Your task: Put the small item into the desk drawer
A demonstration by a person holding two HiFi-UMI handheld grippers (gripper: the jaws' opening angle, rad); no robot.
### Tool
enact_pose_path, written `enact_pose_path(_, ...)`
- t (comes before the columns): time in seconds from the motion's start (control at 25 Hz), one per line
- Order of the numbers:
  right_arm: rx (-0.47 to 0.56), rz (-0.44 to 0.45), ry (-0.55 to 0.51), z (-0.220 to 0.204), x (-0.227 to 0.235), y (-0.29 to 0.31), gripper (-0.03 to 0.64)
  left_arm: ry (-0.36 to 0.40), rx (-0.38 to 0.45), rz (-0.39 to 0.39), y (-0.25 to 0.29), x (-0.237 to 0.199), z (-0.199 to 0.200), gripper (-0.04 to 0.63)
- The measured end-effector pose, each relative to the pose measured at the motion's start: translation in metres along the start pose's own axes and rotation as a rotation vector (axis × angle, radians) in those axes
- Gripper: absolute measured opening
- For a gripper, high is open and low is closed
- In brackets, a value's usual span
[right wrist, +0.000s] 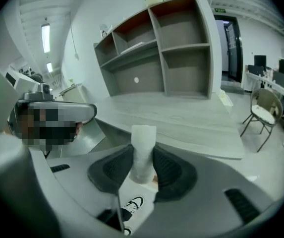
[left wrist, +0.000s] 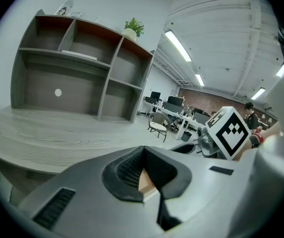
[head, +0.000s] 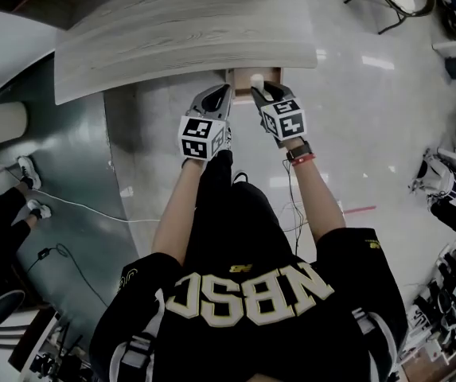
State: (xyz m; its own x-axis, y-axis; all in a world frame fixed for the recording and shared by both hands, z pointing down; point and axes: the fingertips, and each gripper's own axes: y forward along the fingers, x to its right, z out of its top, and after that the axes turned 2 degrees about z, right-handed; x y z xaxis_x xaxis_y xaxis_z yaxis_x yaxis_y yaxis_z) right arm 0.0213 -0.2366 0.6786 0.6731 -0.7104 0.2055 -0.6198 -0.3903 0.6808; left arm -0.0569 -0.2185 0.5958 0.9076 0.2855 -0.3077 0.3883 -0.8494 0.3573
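"Where was the small item (right wrist: 143,135) when you looked?"

"In the right claw (right wrist: 142,157). It was a stubby white thing, held upright. The pads were closed on its lower half and its top stood clear above them. The claw hung at the front edge of the tabletop (head: 172,38), over the drawer (head: 242,94), which stuck out a little from under that edge."

"And the other one?"

"The left claw (left wrist: 142,155) was closed as well. Its pads met at the tips, and lower down a tan wedge sat between them. I took that for the drawer's edge, so I reckoned it was holding the drawer out, though I couldn't swear to it."

"So nothing had gone in?"

"No. The item was above the opening, not inside it."

"What worried you?"

"The opening, mostly. Very little of it showed from under the tabletop. If the item were dropped from that height, I thought it might catch the drawer's front or the tabletop edge and bounce to the floor. It was also gripped low down, so it could tip over as the pads let go. And the two claws were just beside each other. A nudge from the right one could have knocked the left one loose and let the drawer slide."
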Motion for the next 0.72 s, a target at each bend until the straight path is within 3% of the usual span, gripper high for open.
enact_pose_path(0.72, -0.204, 0.025, -0.281, -0.075, 0.032, 0.091, 0.133, -0.042, -0.07, -0.004, 0.039, -0.032, -0.071, 0.014)
